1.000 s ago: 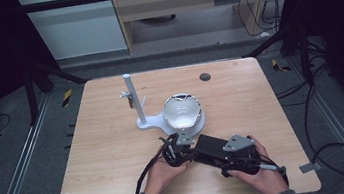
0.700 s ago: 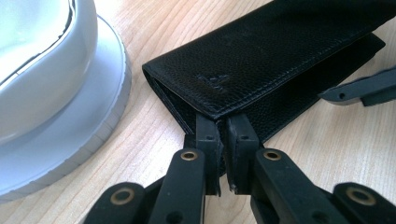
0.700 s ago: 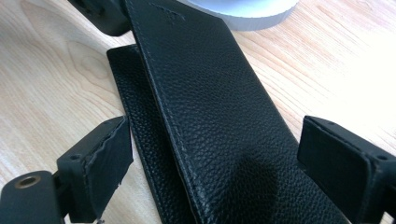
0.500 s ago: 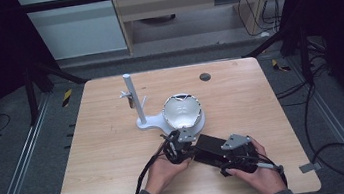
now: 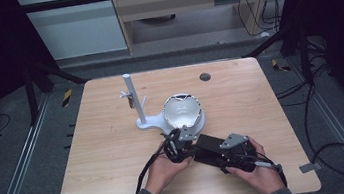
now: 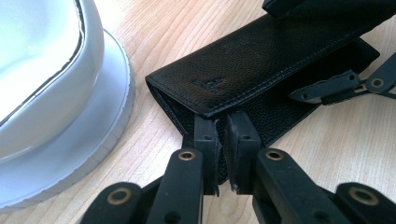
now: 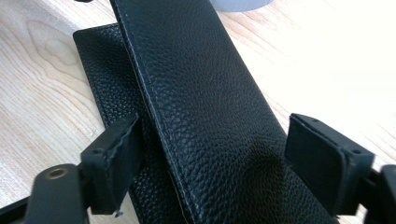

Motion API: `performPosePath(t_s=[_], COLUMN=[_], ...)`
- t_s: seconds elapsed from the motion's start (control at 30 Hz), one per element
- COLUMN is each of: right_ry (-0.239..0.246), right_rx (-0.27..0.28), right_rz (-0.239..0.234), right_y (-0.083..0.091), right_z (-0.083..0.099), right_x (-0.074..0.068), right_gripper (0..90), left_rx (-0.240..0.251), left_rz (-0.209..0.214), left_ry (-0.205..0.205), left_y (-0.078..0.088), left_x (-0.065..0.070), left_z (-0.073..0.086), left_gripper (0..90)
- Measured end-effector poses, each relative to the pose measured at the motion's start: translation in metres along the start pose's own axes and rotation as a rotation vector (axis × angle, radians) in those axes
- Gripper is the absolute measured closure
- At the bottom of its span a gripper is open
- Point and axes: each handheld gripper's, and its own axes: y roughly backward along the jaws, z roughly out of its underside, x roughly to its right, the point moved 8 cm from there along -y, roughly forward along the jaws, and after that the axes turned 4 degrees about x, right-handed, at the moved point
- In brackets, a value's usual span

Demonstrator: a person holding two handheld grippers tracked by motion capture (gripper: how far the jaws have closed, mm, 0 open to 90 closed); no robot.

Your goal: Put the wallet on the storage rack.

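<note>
A black leather case (image 5: 212, 148) (image 6: 261, 60) (image 7: 196, 93) lies on the wooden table (image 5: 107, 156), in front of a white dome. My left gripper (image 5: 191, 149) (image 6: 223, 135) comes in from the left and is shut on the thin edge of the case's lower layer, at its open end. My right gripper (image 5: 218, 155) (image 7: 215, 154) reaches along the case from the right. Its jaws have just been closing and straddle the case's upper flap. The left pad (image 7: 119, 154) is close to the leather, while the right pad (image 7: 322, 158) stands off it with a gap.
A white dome-shaped shell (image 5: 182, 111) (image 6: 42, 60) rests on a round white base (image 6: 109, 116) just behind the case. Left of it rises a white post (image 5: 131, 100) with small pegs. A dark round spot (image 5: 204, 77) marks the far table edge.
</note>
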Motion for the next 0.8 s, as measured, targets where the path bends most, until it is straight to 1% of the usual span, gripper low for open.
performPosePath(t_s=[0.17, 0.2, 0.33, 0.47, 0.53, 0.57, 0.63, 0.67, 0.73, 0.77, 0.8], right_ry=[0.015, 0.015, 0.021, 0.023, 0.036, 0.050, 0.054, 0.059, 0.065, 0.071, 0.081], right_rx=[-0.002, -0.001, -0.002, -0.004, -0.012, -0.013, -0.013, -0.013, -0.013, -0.015, -0.017], right_rz=[0.007, 0.008, 0.018, 0.033, 0.044, 0.054, 0.070, 0.075, 0.085, 0.087, 0.093], right_y=[-0.001, -0.001, -0.002, -0.002, -0.002, -0.002, -0.002, -0.002, -0.001, -0.001, -0.001], right_z=[-0.001, -0.001, -0.002, -0.003, -0.003, -0.003, -0.004, -0.004, -0.005, -0.005, -0.005], right_x=[-0.001, -0.001, 0.000, 0.002, 0.002, 0.003, 0.005, 0.006, 0.008, 0.009, 0.009], right_gripper=[24.3, 24.8, 28.1, 34.3, 37.7, 40.6, 46.9, 49.8, 56.0, 59.2, 62.1], left_rx=[0.003, -0.002, 0.003, 0.005, 0.006, 0.009, 0.010, 0.006, 0.000, 0.000, -0.001], left_rz=[0.001, 0.003, 0.007, 0.012, 0.011, 0.011, 0.013, 0.013, 0.012, 0.008, -0.006], left_ry=[-0.002, -0.008, -0.005, -0.008, -0.010, -0.007, -0.001, -0.003, -0.003, 0.000, 0.003], left_y=[0.000, 0.000, 0.000, -0.001, 0.000, 0.000, 0.001, 0.002, 0.005, 0.006, 0.008], left_x=[0.001, 0.001, 0.002, 0.003, 0.004, 0.004, 0.004, 0.005, 0.007, 0.007, 0.007], left_z=[-0.003, -0.003, -0.005, -0.008, -0.010, -0.011, -0.011, -0.011, -0.010, -0.009, -0.007], left_gripper=[83.6, 83.7, 83.7, 83.7, 83.6, 83.6, 82.6, 81.3, 75.8, 72.1, 64.8])
